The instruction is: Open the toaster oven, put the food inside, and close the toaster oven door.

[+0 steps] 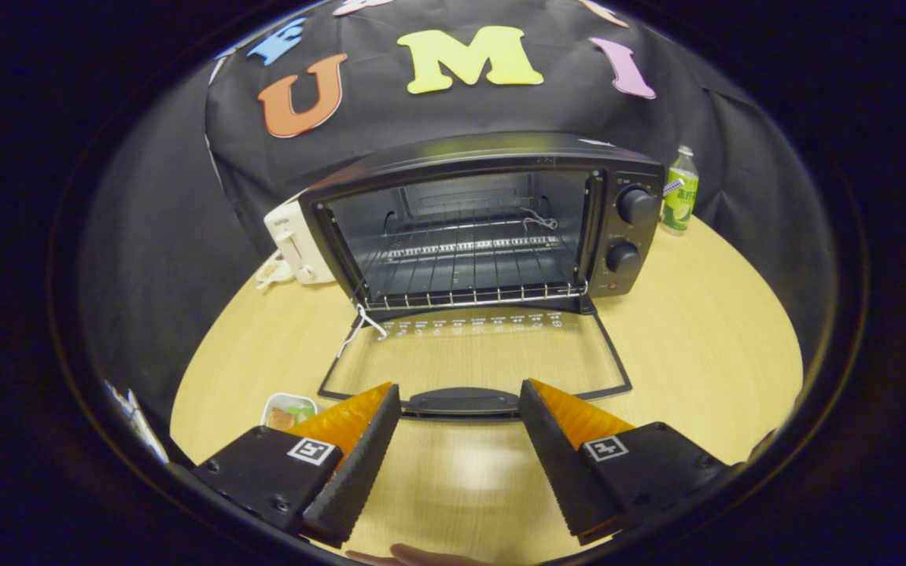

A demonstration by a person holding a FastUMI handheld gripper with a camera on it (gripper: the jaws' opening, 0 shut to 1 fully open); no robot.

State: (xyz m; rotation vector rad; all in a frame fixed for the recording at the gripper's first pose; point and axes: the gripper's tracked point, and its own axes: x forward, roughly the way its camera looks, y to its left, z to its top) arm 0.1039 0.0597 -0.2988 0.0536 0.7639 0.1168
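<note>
A black toaster oven (484, 224) stands on the wooden table (705, 346) with its glass door (473, 354) folded down flat toward me. The wire rack (469, 263) inside is bare. The door's handle (462, 402) lies just ahead of my gripper (459, 397), in line with the gap between the fingertips. My gripper is open and holds nothing. A small white dish of food (288, 410) sits on the table to the left of the door, partly hidden behind my left finger (343, 456).
A white appliance (296, 244) stands at the oven's left side. A green bottle (679, 191) stands to the oven's right, near the cloth wall. Two knobs (632, 228) are on the oven's right panel. A bit of a hand (414, 556) shows below the fingers.
</note>
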